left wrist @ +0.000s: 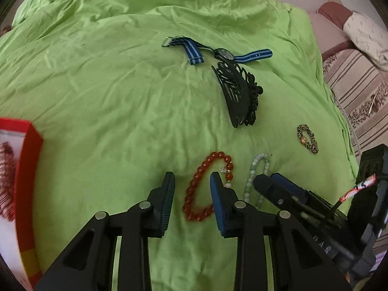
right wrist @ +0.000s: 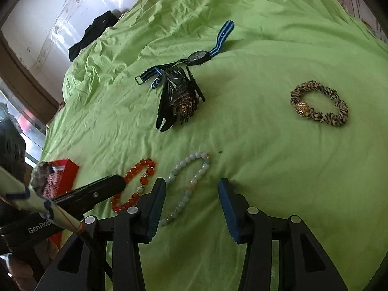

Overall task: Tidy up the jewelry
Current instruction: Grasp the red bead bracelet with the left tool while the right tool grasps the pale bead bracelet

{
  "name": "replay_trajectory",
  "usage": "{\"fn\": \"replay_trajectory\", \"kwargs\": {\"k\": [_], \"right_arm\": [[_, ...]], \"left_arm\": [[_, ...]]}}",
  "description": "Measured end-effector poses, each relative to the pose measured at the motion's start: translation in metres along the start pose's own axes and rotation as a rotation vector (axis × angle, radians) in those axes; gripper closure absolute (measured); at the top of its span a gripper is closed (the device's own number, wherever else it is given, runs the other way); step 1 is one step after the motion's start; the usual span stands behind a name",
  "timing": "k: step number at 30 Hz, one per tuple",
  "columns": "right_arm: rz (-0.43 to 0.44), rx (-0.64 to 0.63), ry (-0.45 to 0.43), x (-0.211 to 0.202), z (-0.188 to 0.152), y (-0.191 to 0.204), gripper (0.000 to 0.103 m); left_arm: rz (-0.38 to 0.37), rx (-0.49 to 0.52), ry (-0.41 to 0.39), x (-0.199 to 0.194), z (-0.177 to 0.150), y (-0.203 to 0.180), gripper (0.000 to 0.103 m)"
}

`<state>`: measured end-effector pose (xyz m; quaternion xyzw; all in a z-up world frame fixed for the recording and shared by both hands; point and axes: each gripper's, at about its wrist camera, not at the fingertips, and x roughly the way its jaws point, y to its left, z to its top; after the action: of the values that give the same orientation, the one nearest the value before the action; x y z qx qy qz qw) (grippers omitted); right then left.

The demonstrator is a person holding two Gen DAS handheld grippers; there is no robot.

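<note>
Green bedsheet (left wrist: 97, 84), rumpled, spread under everything.

From the left-hand camera, left to right: red box (left wrist: 28, 169) at the left edge, open, with something red-and-white patterned inside. Left gripper (left wrist: 192, 184) low in the foreground, jaws apart with nothing pinched; bare sheet in the gap. Red bead bracelet (left wrist: 194, 189) on the sheet just right of that gap, partly hidden behind the right-side finger. Farther back, blue striped watch (left wrist: 224, 54), straps splayed, touching the black hair claw (left wrist: 238, 94) just in front of it. Pale green bead strand (left wrist: 254, 169) beside the red bracelet. Leopard-print scrunchie (left wrist: 306, 138) well apart, toward the right. Right gripper's dark body at the lower right, over the pale strand.

From the right-hand camera: right gripper (right wrist: 191, 189) parted and holding nothing, its left finger lying over the lower part of the pale strand, bare sheet across most of the gap. Scrunchie far right.
</note>
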<state>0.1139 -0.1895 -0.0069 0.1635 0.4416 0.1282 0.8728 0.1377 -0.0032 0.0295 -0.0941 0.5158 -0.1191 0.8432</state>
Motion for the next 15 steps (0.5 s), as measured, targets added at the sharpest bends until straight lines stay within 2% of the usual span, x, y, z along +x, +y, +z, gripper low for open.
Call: {"fn": "replay_trajectory", "kwargs": {"k": [2, 4, 5, 6, 7, 8, 10, 15], "right_arm": [[-0.022, -0.03, -0.012, 0.002, -0.002, 0.005, 0.054], [-0.039, -0.05, -0.018, 0.004, -0.002, 0.007, 0.059], [-0.045, -0.054, -0.02, 0.004, -0.003, 0.007, 0.066], [-0.047, -0.055, -0.02, 0.005, -0.003, 0.006, 0.074], [-0.049, -0.054, -0.02, 0.006, -0.003, 0.005, 0.077], [-0.048, -0.053, -0.018, 0.006, -0.002, 0.004, 0.084], [-0.043, -0.05, -0.017, 0.005, -0.002, 0.002, 0.094], [-0.019, -0.032, -0.018, -0.003, 0.0, 0.001, 0.096]], "left_arm": [[0.013, 0.025, -0.006, 0.007, -0.002, -0.006, 0.074], [0.039, 0.065, -0.028, 0.009, -0.007, -0.011, 0.074], [0.05, 0.084, -0.037, 0.01, -0.009, -0.014, 0.074], [0.059, 0.099, -0.043, 0.01, -0.01, -0.016, 0.078], [0.067, 0.107, -0.045, 0.01, -0.01, -0.017, 0.084], [0.074, 0.108, -0.043, 0.01, -0.01, -0.017, 0.096], [0.062, 0.098, -0.034, 0.007, -0.009, -0.014, 0.096], [0.049, 0.085, -0.051, -0.018, -0.009, -0.014, 0.096]]}}
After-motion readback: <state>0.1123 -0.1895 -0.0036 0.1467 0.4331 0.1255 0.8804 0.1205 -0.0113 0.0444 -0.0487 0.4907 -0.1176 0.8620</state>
